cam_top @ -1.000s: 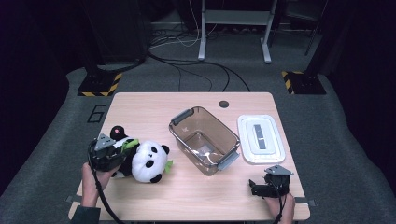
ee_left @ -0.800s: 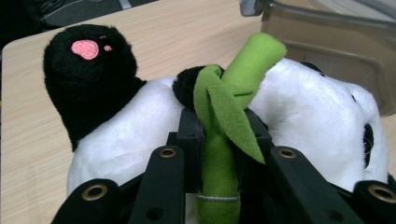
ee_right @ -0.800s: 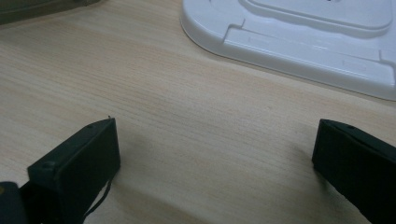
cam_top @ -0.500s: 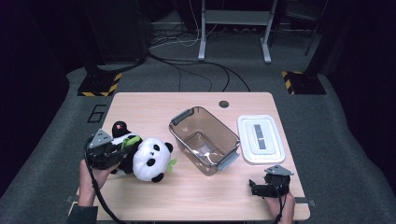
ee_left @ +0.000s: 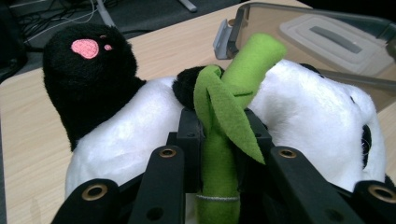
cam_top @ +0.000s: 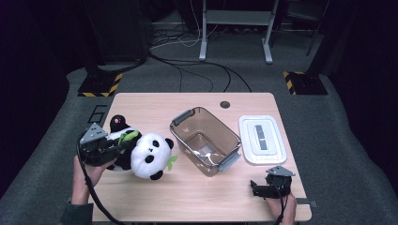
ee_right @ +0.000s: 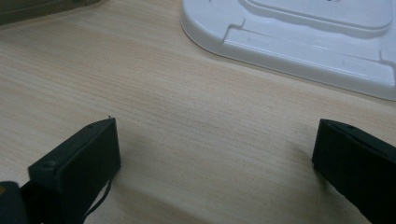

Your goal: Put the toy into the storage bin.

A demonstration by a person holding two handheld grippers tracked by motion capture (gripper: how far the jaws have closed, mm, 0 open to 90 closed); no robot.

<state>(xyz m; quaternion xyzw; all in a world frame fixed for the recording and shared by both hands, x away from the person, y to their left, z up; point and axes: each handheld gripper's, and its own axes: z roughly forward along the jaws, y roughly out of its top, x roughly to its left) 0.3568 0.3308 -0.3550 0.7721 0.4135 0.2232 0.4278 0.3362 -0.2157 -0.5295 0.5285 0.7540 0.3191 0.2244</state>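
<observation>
Two hand-held grippers: the left [ee_left: 219,154] clamps the panda's green bamboo stalk [ee_left: 233,93]; the right [ee_right: 215,158] gapes wide, empty.

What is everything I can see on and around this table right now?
panda plush toy: one, black and white, left part of the table, gripped by its bamboo
bamboo stalk: one, green felt, on the panda, between the left gripper's jaws
storage box: one, clear brownish with grey latches, table middle, open, looks empty
lid: one, white, flat on the table right of the box
table: one, light wood, with a round dark hole near its far edge
cables: several, dark and white, floor behind the table
left gripper: one, black, shut on the bamboo stalk
right gripper: one, black, open, near the table's right front corner
</observation>
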